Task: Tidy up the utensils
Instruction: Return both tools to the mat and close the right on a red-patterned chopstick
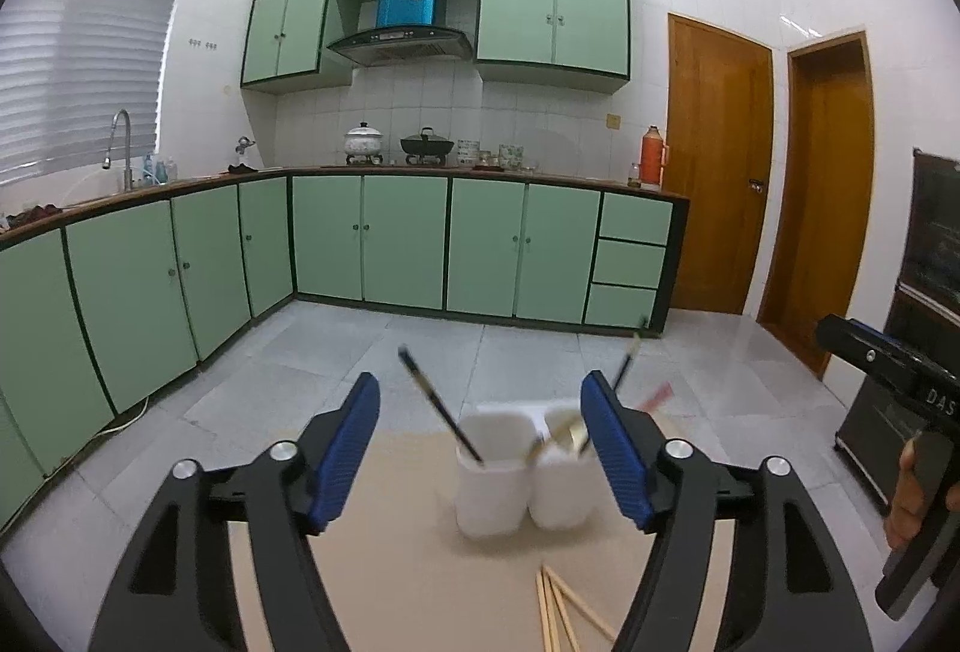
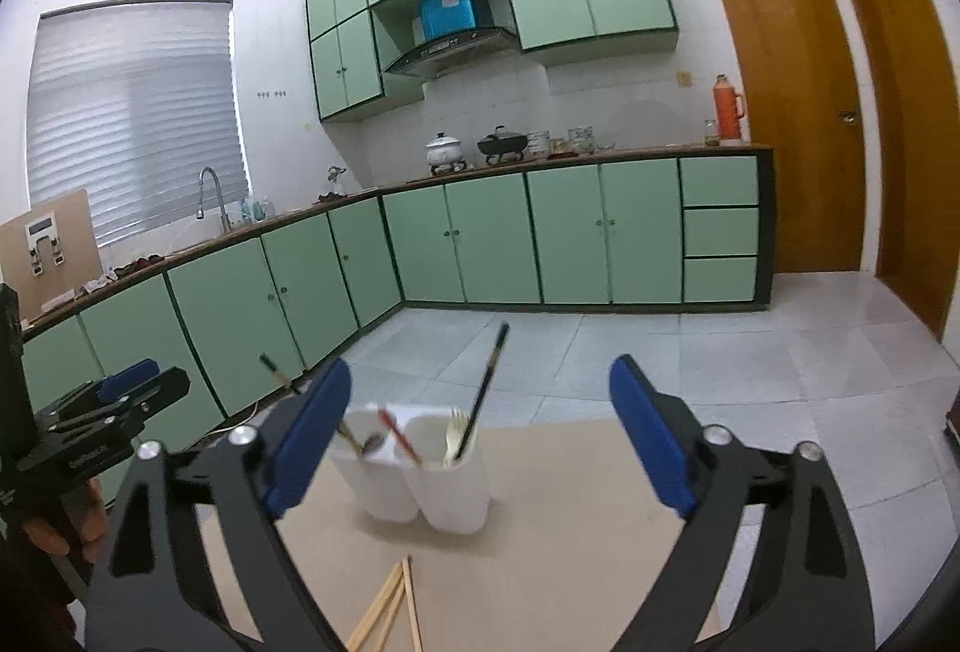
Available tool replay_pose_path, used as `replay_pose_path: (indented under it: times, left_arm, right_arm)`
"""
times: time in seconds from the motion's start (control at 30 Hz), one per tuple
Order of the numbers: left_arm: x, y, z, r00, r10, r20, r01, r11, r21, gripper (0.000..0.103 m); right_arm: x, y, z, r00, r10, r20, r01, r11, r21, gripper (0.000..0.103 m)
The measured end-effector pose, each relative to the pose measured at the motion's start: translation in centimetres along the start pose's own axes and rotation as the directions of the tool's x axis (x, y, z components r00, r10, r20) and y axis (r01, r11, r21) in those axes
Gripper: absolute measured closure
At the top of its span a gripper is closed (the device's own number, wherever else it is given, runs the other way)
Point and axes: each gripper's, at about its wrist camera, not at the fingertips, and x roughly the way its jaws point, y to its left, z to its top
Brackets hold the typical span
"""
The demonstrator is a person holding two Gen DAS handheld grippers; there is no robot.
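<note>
Table bears two white cups side by side, ahead of both grippers, with dark chopsticks leaning out of them on upward slants. Left gripper and right gripper both gape, empty. Several pale chopsticks lie flat nearer, long axes pointing toward the cups.

Two matching black hand-held tongs with blue pads

The left tongs and right tongs each have angular black arms with triangular cut-outs, silver round screw heads at the pivots, and ribbed blue fingers. White lettering marks the right tool's black body at right of the left-wrist view.
</note>
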Motion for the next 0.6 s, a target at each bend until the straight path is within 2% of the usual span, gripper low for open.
replay_pose_path:
  times: [0.13, 0.37, 0.57, 0.6]
  left_arm:
    - [-2.4, -1.0, -3.4, 1.000, 0.015, -0.012, -0.015, 0.999, 0.028, 0.028]
    - [-4.4, -1.2, -9.0, 0.996, -0.003, -0.084, 0.002, 1.000, -0.005, 0.028]
    - [-4.9, -1.4, -14.0, 0.988, 0.023, -0.156, -0.020, 1.000, 0.021, 0.028]
    - [-5.0, -1.4, -14.6, 0.985, 0.023, -0.169, -0.020, 1.000, 0.021, 0.028]
  right_arm:
    - [-2.2, -0.1, -3.1, 1.000, -0.009, -0.014, 0.010, 1.000, 0.025, 0.014]
    - [-3.8, 0.8, -9.7, 0.992, -0.004, -0.126, 0.006, 1.000, 0.018, 0.014]
    - [-4.3, 1.9, -15.1, 0.979, -0.007, -0.204, 0.003, 1.000, -0.017, 0.014]
    - [-4.3, 2.0, -16.1, 0.976, -0.008, -0.220, 0.003, 1.000, -0.024, 0.017]
